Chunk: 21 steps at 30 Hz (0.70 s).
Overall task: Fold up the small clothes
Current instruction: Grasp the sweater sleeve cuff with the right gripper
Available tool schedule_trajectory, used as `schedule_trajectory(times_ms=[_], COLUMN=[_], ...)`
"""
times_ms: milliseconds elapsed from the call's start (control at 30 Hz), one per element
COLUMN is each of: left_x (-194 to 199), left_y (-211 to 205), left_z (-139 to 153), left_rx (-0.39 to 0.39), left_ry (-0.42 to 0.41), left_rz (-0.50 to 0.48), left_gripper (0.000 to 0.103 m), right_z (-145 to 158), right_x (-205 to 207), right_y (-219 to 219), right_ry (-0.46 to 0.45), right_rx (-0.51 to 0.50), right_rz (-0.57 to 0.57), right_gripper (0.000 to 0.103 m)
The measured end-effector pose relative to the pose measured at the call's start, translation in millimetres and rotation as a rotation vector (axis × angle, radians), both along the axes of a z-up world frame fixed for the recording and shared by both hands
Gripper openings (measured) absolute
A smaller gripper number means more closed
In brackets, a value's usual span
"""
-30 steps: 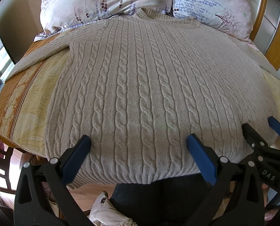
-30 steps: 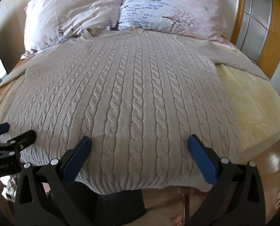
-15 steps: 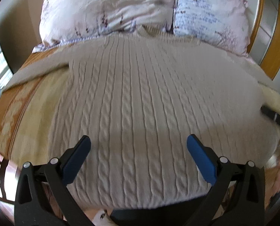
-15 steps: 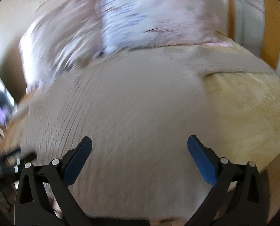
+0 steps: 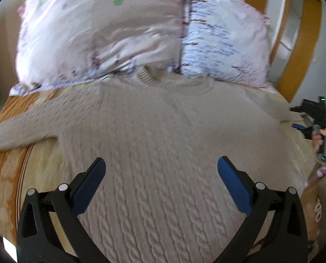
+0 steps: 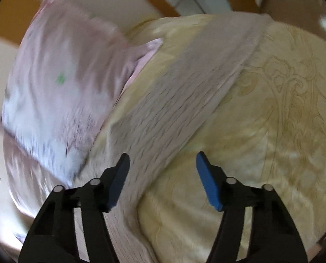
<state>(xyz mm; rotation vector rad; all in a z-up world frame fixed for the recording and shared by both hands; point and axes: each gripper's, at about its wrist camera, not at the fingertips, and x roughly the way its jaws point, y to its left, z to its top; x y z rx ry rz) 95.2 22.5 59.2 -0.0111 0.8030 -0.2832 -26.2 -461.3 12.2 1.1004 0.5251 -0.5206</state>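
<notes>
a bed (image 5: 8,175) with two pillows (image 5: 110,35) carries the cable-knit sweater (image 5: 163,153), lying flat, sleeves out: no fold made yet. left gripper (image 5: 160,176) and right gripper (image 6: 162,173) hover, jaws spread, the right over a sleeve (image 6: 185,92).

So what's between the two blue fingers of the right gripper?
In the right wrist view, the right gripper is open, and the beige cable-knit sweater's sleeve runs up between its fingers, lying flat on the yellow patterned bedspread.
</notes>
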Motion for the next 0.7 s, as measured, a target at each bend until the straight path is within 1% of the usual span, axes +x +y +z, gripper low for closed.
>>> schedule_trajectory(times_ms=[67,133,267,333,433,567,633,667,700], left_x=[5,10,26,34,44,52,55,57,60], left_y=[-3,-5,-9,-10,-9,-6,-3,-2,-1], left_z=[4,5,4,2,-1,-2,-2,-3,-2], left_rx=[-0.011,-0.014,-0.030,-0.038,-0.062,-0.075,-0.083,-0.087,-0.086], left_ry=[-0.016,-0.025,-0.004,0.017,0.032,0.013,0.001,-0.005,-0.004], left_rz=[-0.021,-0.029,-0.041,-0.042,-0.045,-0.030,-0.023,-0.022,-0.016], left_gripper=[0.101,0.101,0.101,0.101,0.101,0.101,0.101,0.101,0.101], right_z=[-3,-3,-4,-6,-9,-9,-9,-9,-9], right_x=[0,-1,2,1,-8,-16,-17,-16,-14], right_y=[-9,-15,-24,-28,-35,-46,-50,-52,-54], right_ry=[-0.015,-0.031,-0.039,-0.043,-0.060,-0.069,-0.055,-0.041,-0.028], right_rx=[0.020,0.029,0.025,0.021,0.027,0.012,-0.008,-0.018,-0.032], right_rz=[-0.030,-0.054,-0.083,-0.103,-0.152,-0.220,-0.235,-0.239,-0.238], right_gripper=[0.056,0.053,0.041,0.034,0.029,0.028,0.021,0.013,0.011])
